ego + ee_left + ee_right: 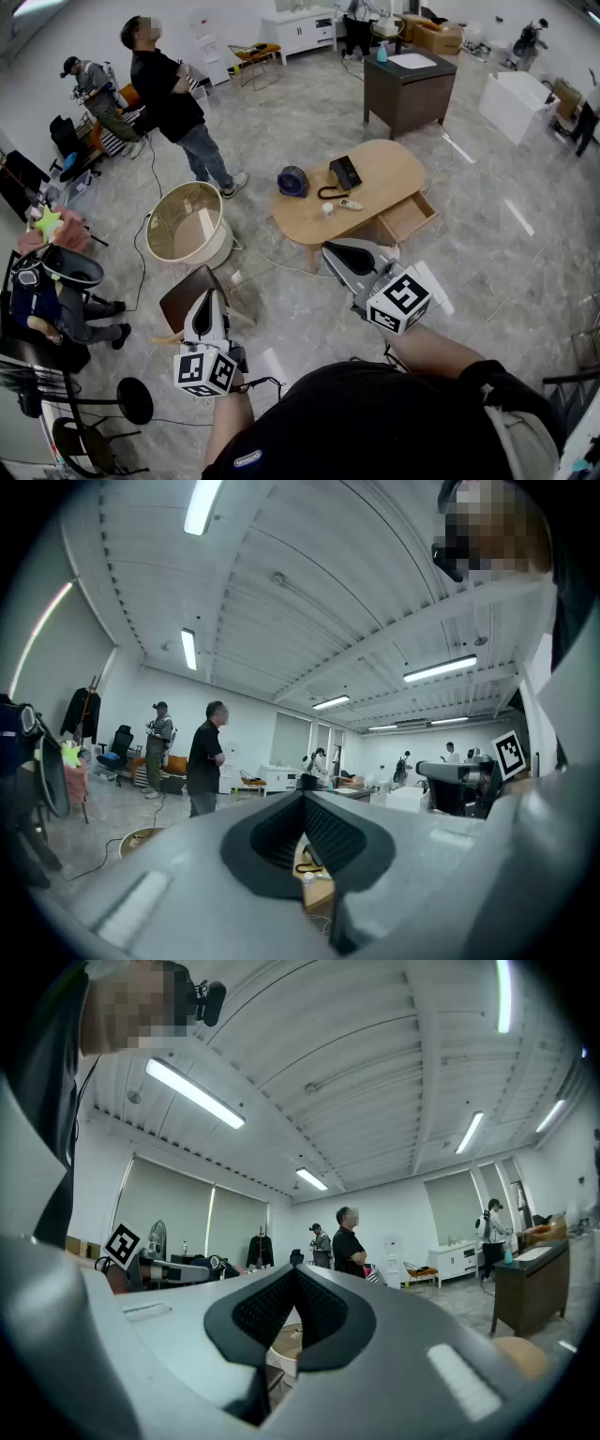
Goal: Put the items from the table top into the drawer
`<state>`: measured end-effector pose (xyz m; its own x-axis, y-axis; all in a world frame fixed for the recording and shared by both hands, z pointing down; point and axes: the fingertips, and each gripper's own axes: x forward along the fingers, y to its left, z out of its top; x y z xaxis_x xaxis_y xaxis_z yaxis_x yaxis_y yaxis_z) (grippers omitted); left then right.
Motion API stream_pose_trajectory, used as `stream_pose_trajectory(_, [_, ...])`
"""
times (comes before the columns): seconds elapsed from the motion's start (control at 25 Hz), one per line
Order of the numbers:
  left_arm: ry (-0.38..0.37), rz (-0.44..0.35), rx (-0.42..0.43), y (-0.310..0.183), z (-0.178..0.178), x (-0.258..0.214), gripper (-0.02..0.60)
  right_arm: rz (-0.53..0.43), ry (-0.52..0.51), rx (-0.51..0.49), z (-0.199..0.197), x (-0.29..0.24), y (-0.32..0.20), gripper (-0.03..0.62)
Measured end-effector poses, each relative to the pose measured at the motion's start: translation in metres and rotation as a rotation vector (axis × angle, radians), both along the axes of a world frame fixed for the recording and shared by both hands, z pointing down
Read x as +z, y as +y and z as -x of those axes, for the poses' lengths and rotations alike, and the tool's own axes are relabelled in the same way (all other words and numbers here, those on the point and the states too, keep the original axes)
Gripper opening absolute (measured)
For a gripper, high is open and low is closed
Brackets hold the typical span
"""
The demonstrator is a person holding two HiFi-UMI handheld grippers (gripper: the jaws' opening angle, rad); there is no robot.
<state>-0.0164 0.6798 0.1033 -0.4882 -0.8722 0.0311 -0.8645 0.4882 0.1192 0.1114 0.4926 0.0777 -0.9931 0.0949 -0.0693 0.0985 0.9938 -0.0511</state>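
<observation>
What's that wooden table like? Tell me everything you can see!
The table is low, oval, light wood, standing on the grey floor. Its drawer is pulled open at one end, nothing visible inside. On top sit a dark round fan, a black phone, a white cup and a remote.

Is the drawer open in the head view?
Yes, the drawer stands pulled out from the table, with its inside showing.
</observation>
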Motion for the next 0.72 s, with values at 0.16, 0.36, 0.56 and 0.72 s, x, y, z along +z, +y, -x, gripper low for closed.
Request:
stream_pose_trajectory(0.16, [-0.005,-0.005,0.001,0.006,0.002,0.002,0.000,0.005,-0.001,0.000,0.002,0.004,0.006,0.026])
stream_pose_trajectory(0.36, [-0.005,-0.031,0.009,0.018,0.008,0.000,0.000,0.051,-0.024,0.027,0.003,0.004,0.009,0.029])
stream_pose_trajectory(0.56, [0.002,-0.051,0.037,0.024,0.017,-0.003,0.013,0.024,-0.036,0.063,0.012,-0.003,0.014,0.089])
stream_pose_trajectory(0.72, [-0.014,-0.039,0.062,0.027,0.023,0.002,0.086,0.014,-0.033,0.085,0.018,-0.002,0.020,0.127])
